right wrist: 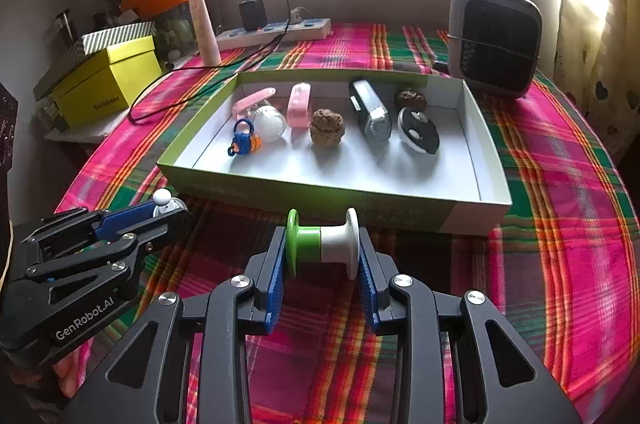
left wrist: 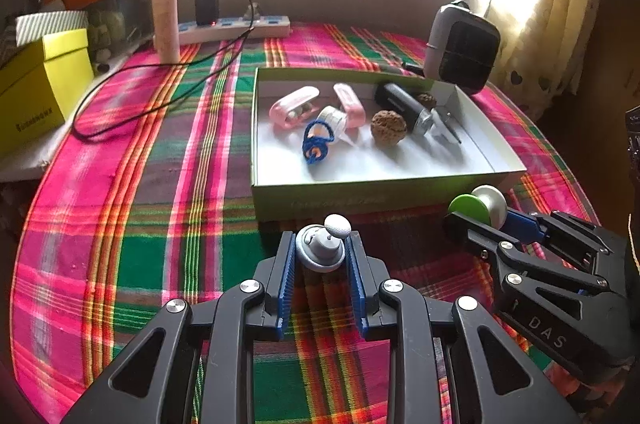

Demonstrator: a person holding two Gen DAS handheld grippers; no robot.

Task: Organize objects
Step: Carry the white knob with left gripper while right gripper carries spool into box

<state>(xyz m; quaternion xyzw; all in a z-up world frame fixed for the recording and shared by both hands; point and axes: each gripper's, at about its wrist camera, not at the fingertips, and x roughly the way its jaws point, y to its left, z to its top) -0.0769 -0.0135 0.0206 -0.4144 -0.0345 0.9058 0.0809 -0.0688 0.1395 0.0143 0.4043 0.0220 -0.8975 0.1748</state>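
Note:
My left gripper (left wrist: 320, 256) is shut on a small grey round piece with a white knob (left wrist: 322, 248), just in front of the shallow white tray (left wrist: 360, 196). My right gripper (right wrist: 322, 248) is shut on a green and white spool (right wrist: 322, 244), held sideways before the tray's front wall (right wrist: 320, 202). The spool also shows in the left wrist view (left wrist: 480, 208). In the tray lie two pink cases (right wrist: 299, 104), a blue crocheted pouch (right wrist: 242, 136), a white ball (right wrist: 270, 122), two walnuts (right wrist: 327, 126), a black and silver lighter-like tool (right wrist: 370, 112) and a black round piece (right wrist: 418, 130).
A plaid cloth (right wrist: 560, 184) covers the round table. A dark heater (right wrist: 494, 40) stands behind the tray at right. A power strip (right wrist: 276, 30) with a charger and black cable, a cream tube (right wrist: 206, 32) and a yellow box (right wrist: 108, 80) are at the back left.

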